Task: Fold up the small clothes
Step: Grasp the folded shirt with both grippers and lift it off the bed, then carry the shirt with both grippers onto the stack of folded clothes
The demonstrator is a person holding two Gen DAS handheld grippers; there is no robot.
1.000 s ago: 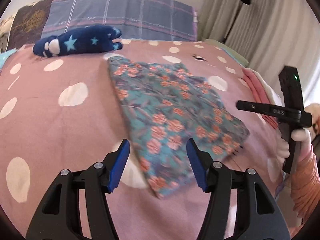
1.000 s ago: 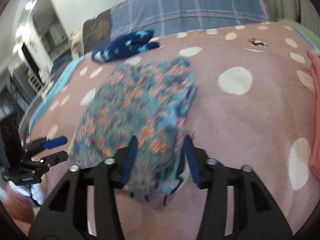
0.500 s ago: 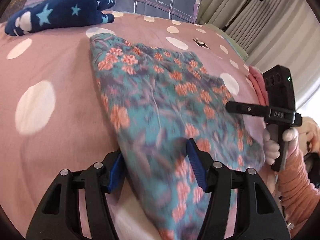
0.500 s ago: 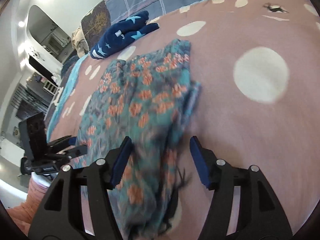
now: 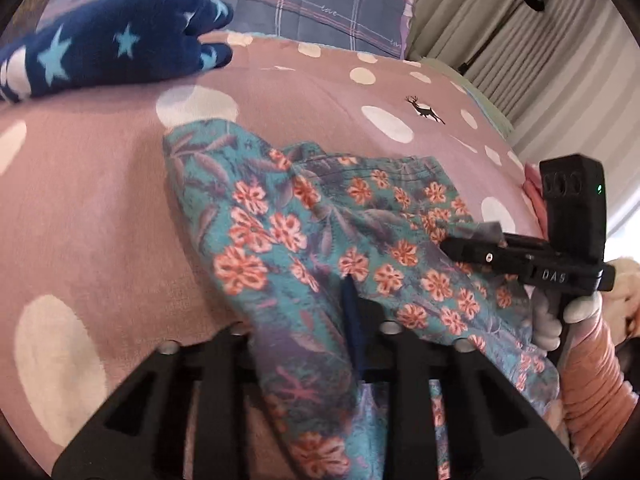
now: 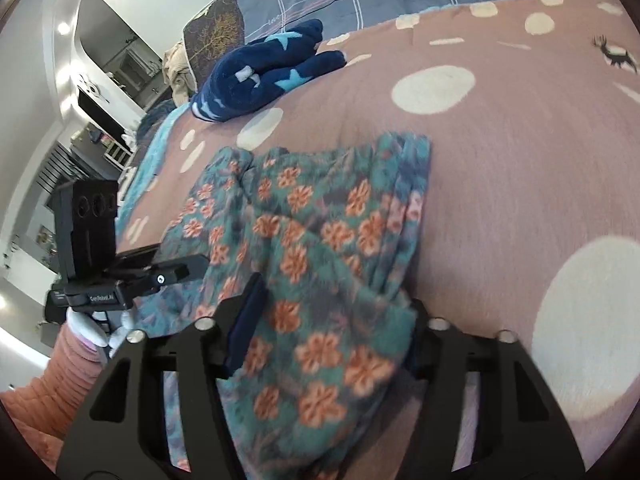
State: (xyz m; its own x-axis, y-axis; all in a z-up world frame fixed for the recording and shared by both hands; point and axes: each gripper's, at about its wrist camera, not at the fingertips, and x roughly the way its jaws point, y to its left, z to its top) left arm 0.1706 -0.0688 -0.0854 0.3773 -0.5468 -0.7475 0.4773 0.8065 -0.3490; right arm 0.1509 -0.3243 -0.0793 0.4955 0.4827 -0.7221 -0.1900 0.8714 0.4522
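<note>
A pink spotted bedspread (image 5: 100,208) carries the flowered garment (image 5: 280,232), which lies soft, light and thin toward five o'clock. Its near edge sits between the closing left tongs (image 5: 296,328) and right tongs (image 6: 328,320); corners are best pinched.

Left gripper (image 5: 304,320) angled downward, jaws closing with teal floral cloth (image 5: 320,248) bunched between them. Right gripper (image 6: 332,320) likewise tilted down, jaws closing around a thick fold of the same cloth. White-gloved hand (image 5: 560,320) wrapped round the right gripper's handle, pink ribbed sleeve (image 5: 600,380) behind it.
</note>
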